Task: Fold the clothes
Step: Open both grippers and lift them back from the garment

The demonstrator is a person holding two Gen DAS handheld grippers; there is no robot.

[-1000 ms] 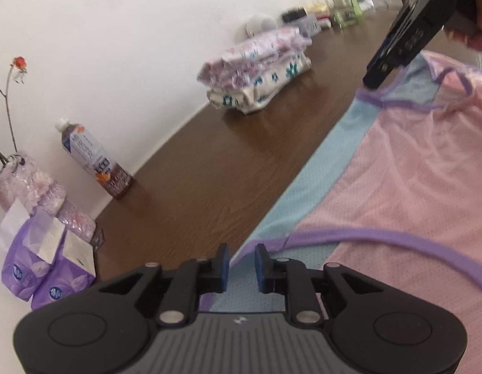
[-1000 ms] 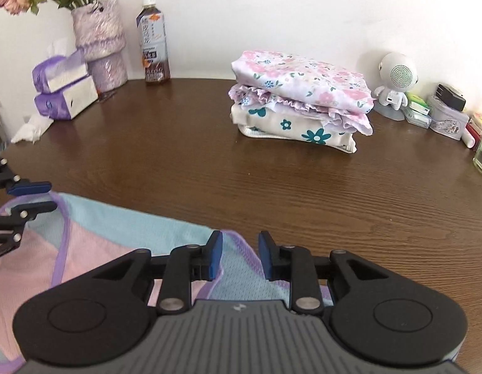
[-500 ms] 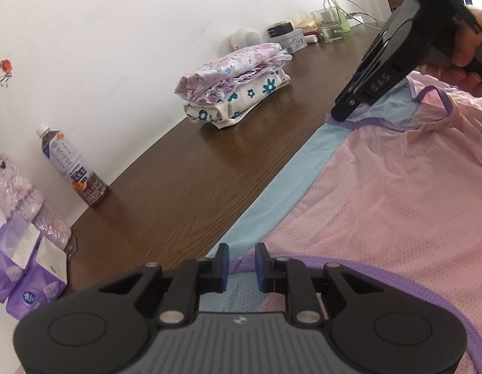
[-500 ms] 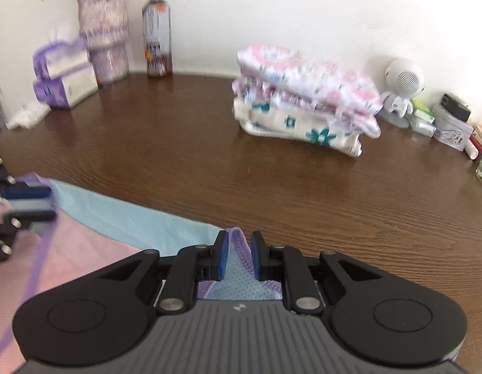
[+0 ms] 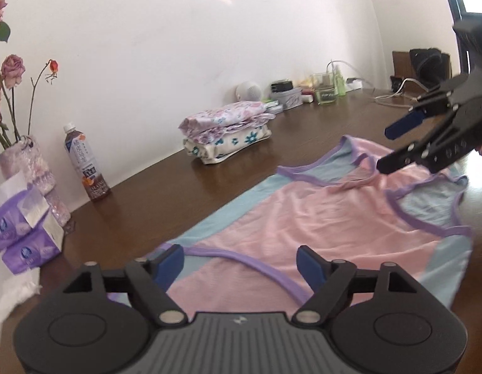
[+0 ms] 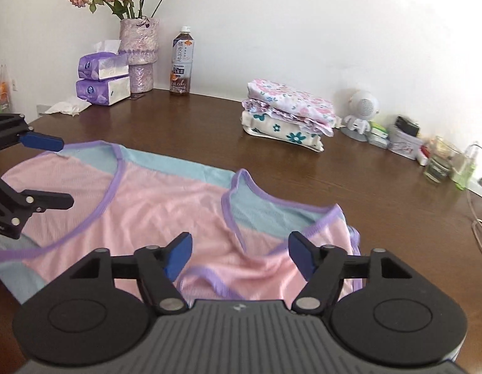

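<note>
On the brown wooden table (image 6: 185,124) lies a pink tank top (image 6: 166,205) with light blue side panels and purple trim, spread mostly flat with a few wrinkles near the neckline.

Left gripper (image 5: 241,265): jaws spread wide, holding nothing, hovering above the hem end of the top. Purple hem band runs between its blue pads (image 5: 169,263) in the left wrist view. Cannot tell if the pads touch the fabric.

Right gripper (image 6: 238,255): jaws also spread wide, nothing gripped, over the shoulder-strap end. Neckline and an armhole sit just ahead of its fingers (image 6: 298,254). In the left wrist view it shows clear of the cloth, above the strap area.

Top runs lengthwise between the two grippers, parallel to the wall.

Behind it, well apart: stack of folded floral clothes (image 6: 287,121) near the wall. Further along that wall: tea bottle (image 6: 181,62), a vase (image 6: 139,53) with dried roses, two purple tissue packs (image 6: 103,78) stacked, crumpled tissue (image 6: 65,107) beside them. Other side of the stack: small white round speaker (image 6: 362,110), a tin box (image 6: 403,143), a glass (image 6: 440,162), cables at the table edge.
</note>
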